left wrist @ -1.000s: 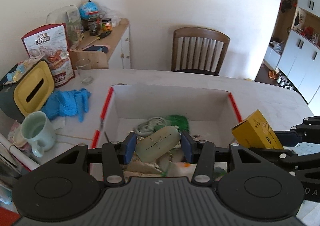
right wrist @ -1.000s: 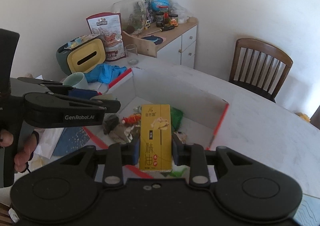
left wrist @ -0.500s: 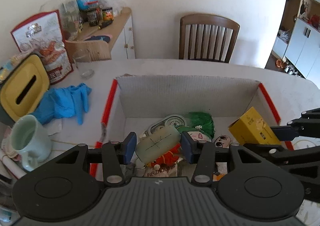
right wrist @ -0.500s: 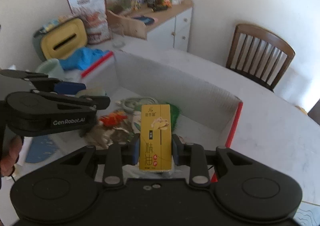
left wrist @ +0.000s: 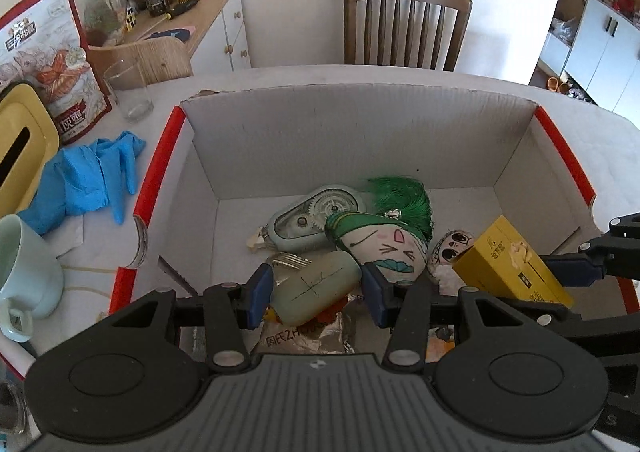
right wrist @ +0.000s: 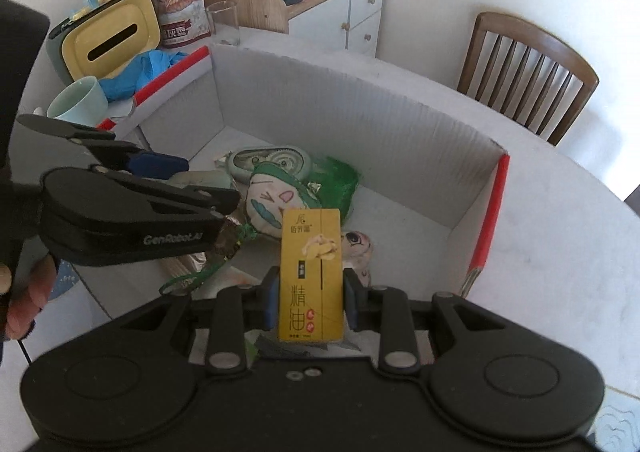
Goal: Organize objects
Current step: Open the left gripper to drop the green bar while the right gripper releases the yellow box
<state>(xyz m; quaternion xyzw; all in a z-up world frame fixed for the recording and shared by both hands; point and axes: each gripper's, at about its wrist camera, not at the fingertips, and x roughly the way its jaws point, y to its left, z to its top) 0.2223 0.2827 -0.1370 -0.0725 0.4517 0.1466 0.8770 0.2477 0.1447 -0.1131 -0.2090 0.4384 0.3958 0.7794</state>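
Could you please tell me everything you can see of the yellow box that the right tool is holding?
The yellow box is a slim rectangular carton, apparently printed card, with dark Chinese characters and a pale picture on its face. The right tool is shut on its long sides near the lower end, so it points forward along the fingers, held above the open cardboard box. In the left wrist view it looks clear of the toys beneath it.

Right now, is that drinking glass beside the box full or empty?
Empty: the upright glass is clear to its base, with no liquid visible.
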